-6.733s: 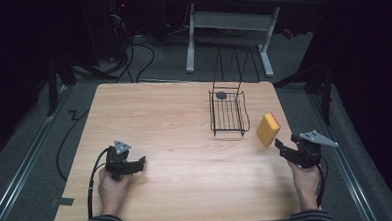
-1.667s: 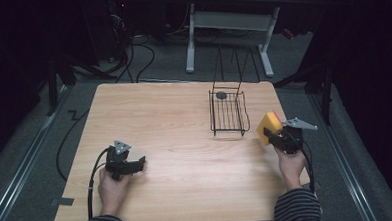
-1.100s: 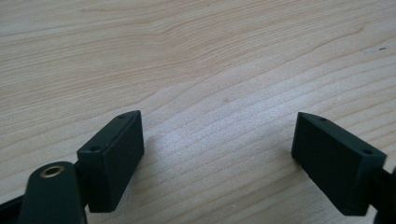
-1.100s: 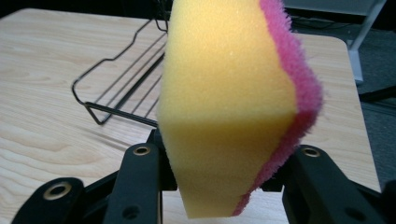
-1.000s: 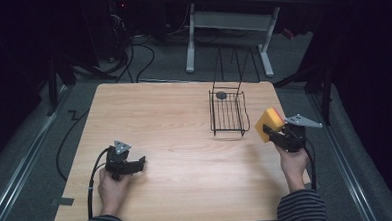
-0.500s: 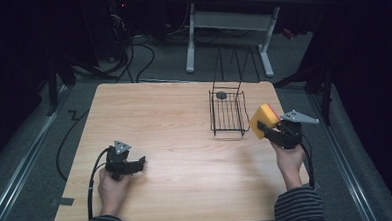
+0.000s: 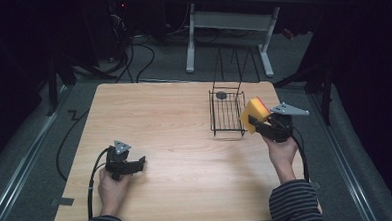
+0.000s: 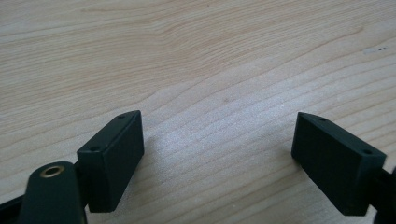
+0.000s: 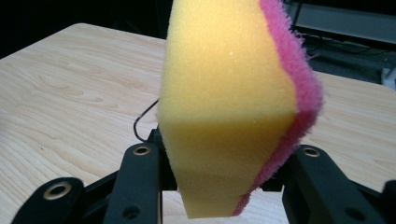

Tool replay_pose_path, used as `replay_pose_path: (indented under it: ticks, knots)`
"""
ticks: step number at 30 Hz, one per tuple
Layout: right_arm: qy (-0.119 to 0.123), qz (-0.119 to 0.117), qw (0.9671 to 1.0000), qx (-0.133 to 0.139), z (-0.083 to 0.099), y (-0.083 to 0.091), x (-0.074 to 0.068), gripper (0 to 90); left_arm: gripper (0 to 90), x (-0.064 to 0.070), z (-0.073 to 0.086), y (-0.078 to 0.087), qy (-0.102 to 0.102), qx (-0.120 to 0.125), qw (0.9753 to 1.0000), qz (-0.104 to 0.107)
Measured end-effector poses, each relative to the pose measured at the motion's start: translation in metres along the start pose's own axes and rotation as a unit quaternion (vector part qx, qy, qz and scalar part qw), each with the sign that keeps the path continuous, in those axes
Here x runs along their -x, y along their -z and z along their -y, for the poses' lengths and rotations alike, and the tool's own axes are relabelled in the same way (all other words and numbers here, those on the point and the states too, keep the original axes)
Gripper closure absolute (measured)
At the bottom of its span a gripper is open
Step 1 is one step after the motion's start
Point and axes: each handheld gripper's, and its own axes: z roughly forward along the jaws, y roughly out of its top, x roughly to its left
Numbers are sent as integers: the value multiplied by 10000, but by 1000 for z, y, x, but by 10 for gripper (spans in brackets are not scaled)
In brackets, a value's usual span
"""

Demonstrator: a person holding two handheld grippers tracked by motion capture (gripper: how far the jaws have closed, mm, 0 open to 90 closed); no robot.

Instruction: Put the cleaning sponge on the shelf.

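Right gripper [image 7: 254, 122]: jaws clamped on the yellow sponge [image 9: 229, 107], held on edge above the table [image 7: 174, 121], just beside the wire basket [image 7: 227, 114]. The right gripper view reveals the sponge's pink scouring layer. Left gripper [image 8: 219, 158]: jaws wide apart, holding nothing, resting low over bare woodgrain. The room is dark, with cables on the floor behind the table.

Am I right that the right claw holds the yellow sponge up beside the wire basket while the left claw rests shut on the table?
Not quite: the left claw is open, its jaws standing wide apart over bare wood in the left gripper view. The rest holds: the right claw grips the yellow sponge beside the wire basket, and the left rests on the table.
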Motion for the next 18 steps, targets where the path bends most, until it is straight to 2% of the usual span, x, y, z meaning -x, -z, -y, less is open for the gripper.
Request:
replay_pose_path:
  ticks: [5,9,15,18]
  knots:
    - [23,-45,10000,-56,-8,-11,-5,610,176,0,0,0,-1,0,10000,-1]
    - [23,-60,10000,-25,-10,-16,-7,611,176,0,0,0,0,-1,10000,-1]
    - [2,-70,9999,-115,-12,-27,-8,610,176,0,0,0,-2,-1,10000,0]
    - [73,-61,9998,-148,-14,-34,-11,610,176,0,0,0,-1,-1,10000,0]
